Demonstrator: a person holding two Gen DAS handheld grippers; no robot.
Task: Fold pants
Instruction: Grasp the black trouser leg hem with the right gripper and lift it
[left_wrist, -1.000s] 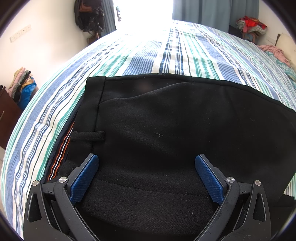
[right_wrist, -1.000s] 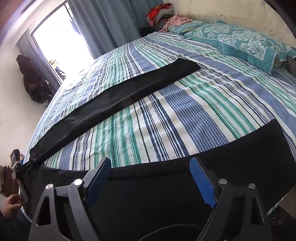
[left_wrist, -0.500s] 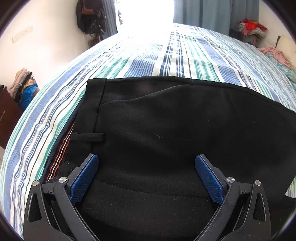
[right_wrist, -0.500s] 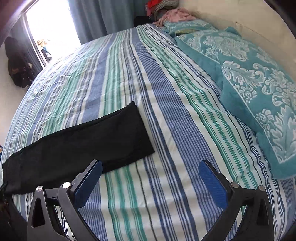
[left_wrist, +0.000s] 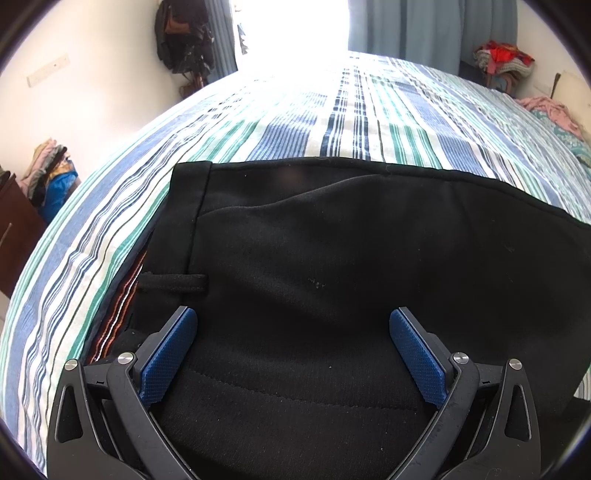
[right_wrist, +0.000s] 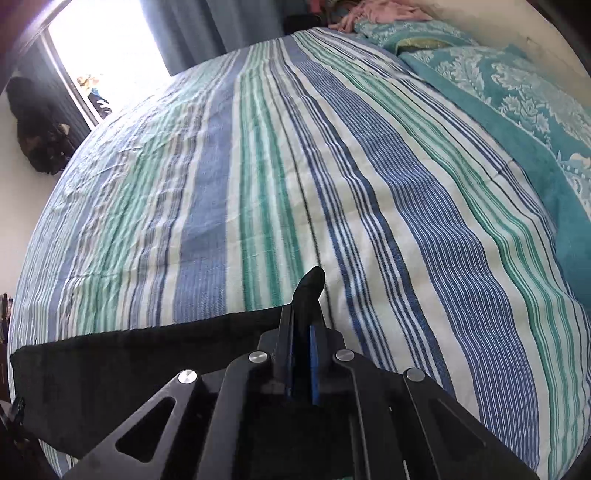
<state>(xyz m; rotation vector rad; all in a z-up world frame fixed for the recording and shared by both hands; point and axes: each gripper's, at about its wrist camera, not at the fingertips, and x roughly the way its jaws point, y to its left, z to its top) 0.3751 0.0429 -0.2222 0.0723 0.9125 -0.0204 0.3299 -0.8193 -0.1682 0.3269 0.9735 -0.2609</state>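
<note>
Right tongs pinching black pants cloth; left tongs spread over the waistband end.

Black fabric pants (left_wrist: 332, 266) lie flat on the bed with the blue, green and white striped sheet (left_wrist: 258, 122), waistband and belt loop (left_wrist: 173, 282) toward the left edge. Left gripper (left_wrist: 293, 350): blue-padded fingers (left_wrist: 168, 354) wide apart above the seat of the pants, nothing between them. Right gripper (right_wrist: 301, 354): fingers pressed together on a fold of the pants (right_wrist: 147, 354); a tuft of cloth sticks up past the tips. Teal patterned pillow (right_wrist: 517, 96) lies on the far right side of the bed.
</note>
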